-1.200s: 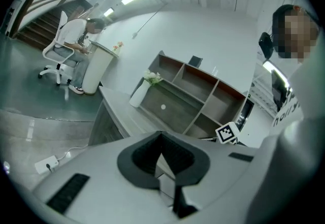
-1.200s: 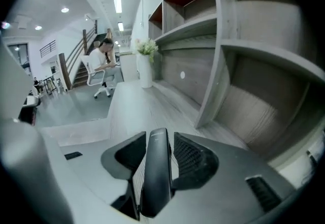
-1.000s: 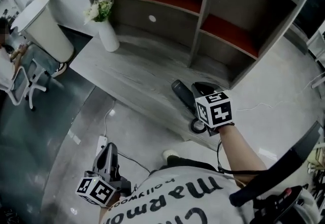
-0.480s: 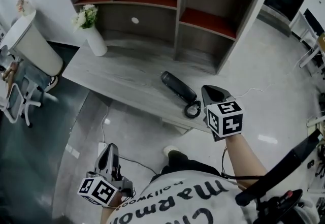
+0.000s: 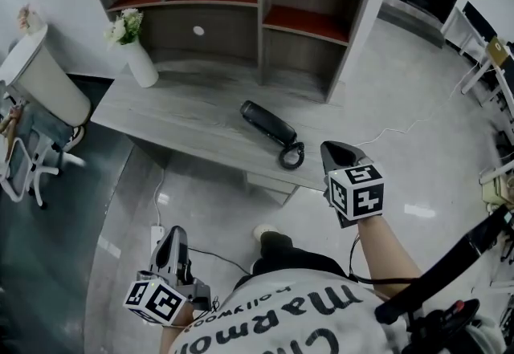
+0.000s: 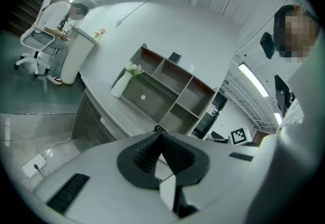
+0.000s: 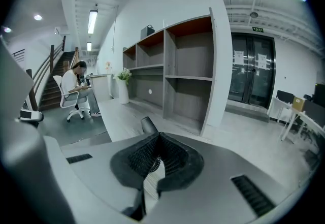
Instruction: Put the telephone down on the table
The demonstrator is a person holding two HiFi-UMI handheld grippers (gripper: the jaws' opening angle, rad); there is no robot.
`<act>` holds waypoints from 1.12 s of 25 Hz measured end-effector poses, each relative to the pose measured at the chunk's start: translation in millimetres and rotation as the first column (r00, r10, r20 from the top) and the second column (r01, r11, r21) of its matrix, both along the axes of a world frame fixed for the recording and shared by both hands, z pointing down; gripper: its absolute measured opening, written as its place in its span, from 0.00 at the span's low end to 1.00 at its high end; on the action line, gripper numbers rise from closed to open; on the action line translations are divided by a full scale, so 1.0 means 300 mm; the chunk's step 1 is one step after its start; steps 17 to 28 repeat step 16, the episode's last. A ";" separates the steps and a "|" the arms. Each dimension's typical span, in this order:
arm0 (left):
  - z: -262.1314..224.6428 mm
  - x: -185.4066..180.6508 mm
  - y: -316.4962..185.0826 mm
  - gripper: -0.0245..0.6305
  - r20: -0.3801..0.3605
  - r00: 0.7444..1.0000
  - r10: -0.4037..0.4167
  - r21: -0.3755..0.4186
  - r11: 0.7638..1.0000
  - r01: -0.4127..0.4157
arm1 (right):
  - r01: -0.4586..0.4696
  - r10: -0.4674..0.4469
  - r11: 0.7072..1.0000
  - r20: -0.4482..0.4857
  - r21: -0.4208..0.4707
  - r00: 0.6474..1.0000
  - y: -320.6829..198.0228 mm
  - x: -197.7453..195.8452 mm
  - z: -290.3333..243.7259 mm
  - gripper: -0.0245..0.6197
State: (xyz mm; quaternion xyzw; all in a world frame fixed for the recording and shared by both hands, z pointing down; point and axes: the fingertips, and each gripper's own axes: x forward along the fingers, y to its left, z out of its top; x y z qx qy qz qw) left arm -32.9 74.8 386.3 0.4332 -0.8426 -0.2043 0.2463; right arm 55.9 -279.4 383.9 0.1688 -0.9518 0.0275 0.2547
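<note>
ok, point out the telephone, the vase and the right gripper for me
telephone (image 5: 267,123): head view, middle of the dark handset.
vase (image 5: 143,70): head view, its white body.
right gripper (image 7: 159,134): right gripper view, where the closed jaw tips meet.

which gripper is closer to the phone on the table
The right gripper, just off the table's near edge beside the telephone; the left gripper hangs low over the floor.

Telephone (image 7: 148,125) largely behind right gripper (image 7: 159,135)
</note>
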 end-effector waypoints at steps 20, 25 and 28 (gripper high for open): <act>-0.034 -0.012 0.050 0.05 0.017 1.000 0.003 0.010 1.000 -0.003 | -0.015 0.015 1.000 -0.002 0.024 1.000 0.031 -0.001 -0.037 0.05; -0.034 -0.012 0.050 0.05 0.017 1.000 0.003 0.010 1.000 -0.003 | -0.015 0.015 1.000 -0.002 0.024 1.000 0.031 -0.001 -0.037 0.05; -0.034 -0.012 0.050 0.05 0.017 1.000 0.003 0.010 1.000 -0.003 | -0.015 0.015 1.000 -0.002 0.024 1.000 0.031 -0.001 -0.037 0.05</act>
